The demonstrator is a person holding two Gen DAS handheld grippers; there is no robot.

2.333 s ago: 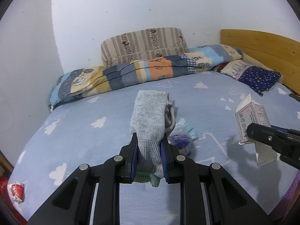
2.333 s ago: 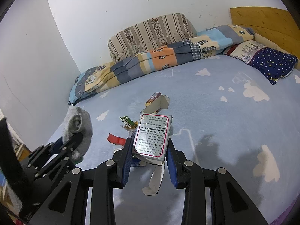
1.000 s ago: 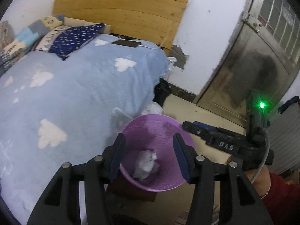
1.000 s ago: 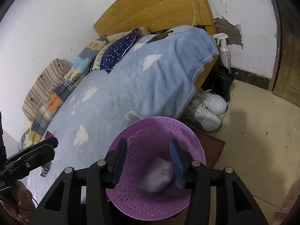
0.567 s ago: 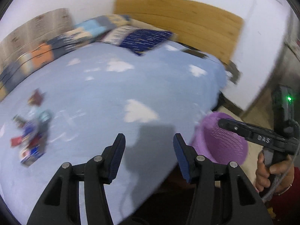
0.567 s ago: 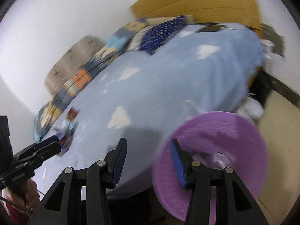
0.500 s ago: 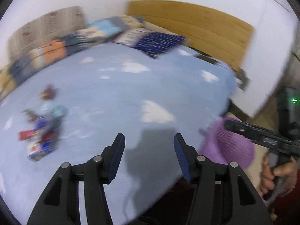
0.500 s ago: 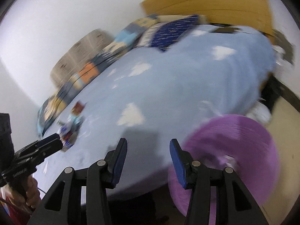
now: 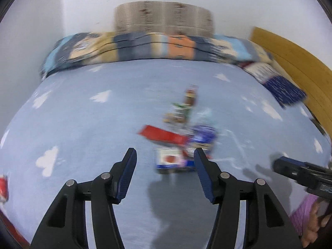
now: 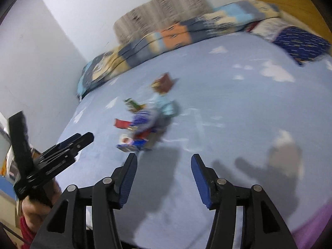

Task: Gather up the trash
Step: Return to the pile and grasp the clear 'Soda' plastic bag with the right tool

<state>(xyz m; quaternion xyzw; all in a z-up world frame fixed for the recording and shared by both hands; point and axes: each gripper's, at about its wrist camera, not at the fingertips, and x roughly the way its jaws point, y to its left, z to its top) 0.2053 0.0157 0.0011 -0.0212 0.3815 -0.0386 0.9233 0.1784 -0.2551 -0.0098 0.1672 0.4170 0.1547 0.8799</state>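
Trash [image 9: 180, 141] in a small heap near the middle of the bed [image 9: 83, 112], on the blue blanket with white clouds. All blurry. In the heap: a red strip [image 9: 161, 135], a flat carton [image 9: 172, 160] with a red and blue front at the near edge, a dark blue wrapper [image 9: 202, 138] just beside it, a green and white pack [image 9: 180, 110] behind, a brown bit [image 9: 191, 96] at the far end. Pieces touching or lying over each other. Seen from the right wrist too, as the same heap [image 10: 145, 122], up and left of that gripper's tips.

Left gripper [image 9: 165, 161] low over the near part of the bed, pointing down at the blanket. Jaws apart, nothing between the pads, nothing held. Carton just past the tips, near the right finger; touching or not, cannot tell.

Right gripper [image 10: 164, 166] also over the blanket, jaws opening, nothing between them. Heap just beyond its left finger, not touched.

Each gripper also visible at the edge of the other's view, with a hand [image 10: 35, 209] around the left grip.

Behind the heap, a patchwork quilt [image 9: 145, 47] rolled along the wall, a striped cushion [image 9: 164, 18] above it. Wooden headboard [image 9: 290, 58] at the right, a dark blue pillow [image 9: 284, 89] before it. A bit of purple [image 9: 303, 211] at the lower right corner.
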